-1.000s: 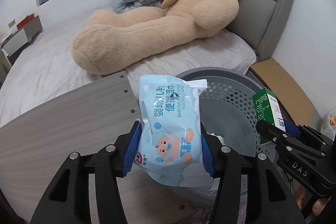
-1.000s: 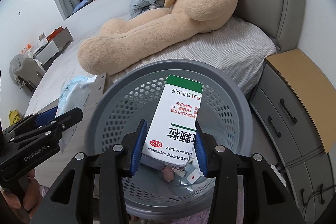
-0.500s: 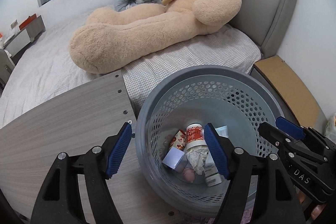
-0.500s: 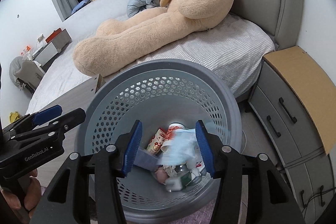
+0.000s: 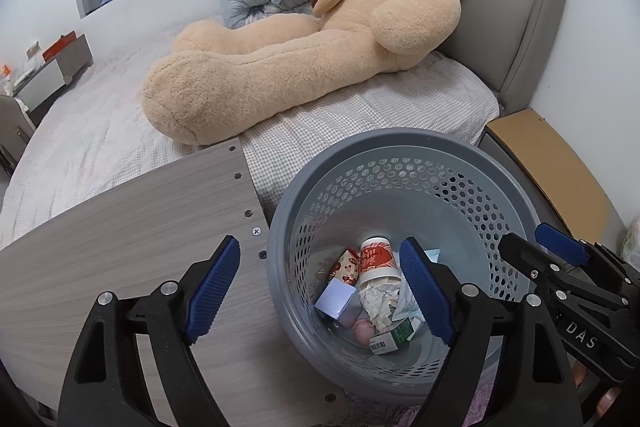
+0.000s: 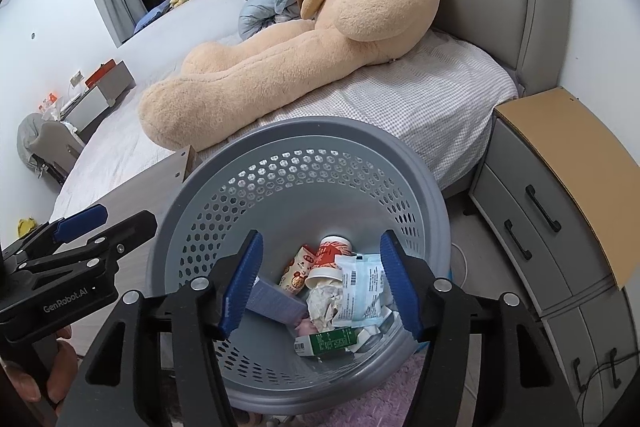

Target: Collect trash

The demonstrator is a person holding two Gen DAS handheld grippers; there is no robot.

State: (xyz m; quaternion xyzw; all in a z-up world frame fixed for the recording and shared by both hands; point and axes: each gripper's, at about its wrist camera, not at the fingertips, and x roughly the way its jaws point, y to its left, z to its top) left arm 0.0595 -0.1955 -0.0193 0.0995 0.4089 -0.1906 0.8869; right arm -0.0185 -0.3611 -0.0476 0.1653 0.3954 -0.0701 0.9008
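Observation:
A grey perforated trash basket (image 5: 400, 147) (image 6: 320, 131) stands beside the bed. Inside lie the pale blue wipes pack (image 6: 362, 287), the green and white medicine box (image 6: 328, 341) (image 5: 394, 335), a red and white cup (image 5: 376, 259), crumpled paper (image 6: 326, 303) and a lilac box (image 5: 335, 301). My left gripper (image 5: 320, 283) is open and empty above the basket's left rim. My right gripper (image 6: 320, 283) is open and empty above the basket's inside.
A wooden table top (image 5: 120, 239) lies left of the basket. A bed (image 5: 100, 115) with a big teddy bear (image 5: 300, 39) is behind. A nightstand with drawers (image 6: 560, 195) stands to the right. A purple rug (image 6: 380, 399) lies under the basket.
Both grippers opened. The wipes pack fell from the left gripper and the medicine box from the right, and both now lie in the basket.

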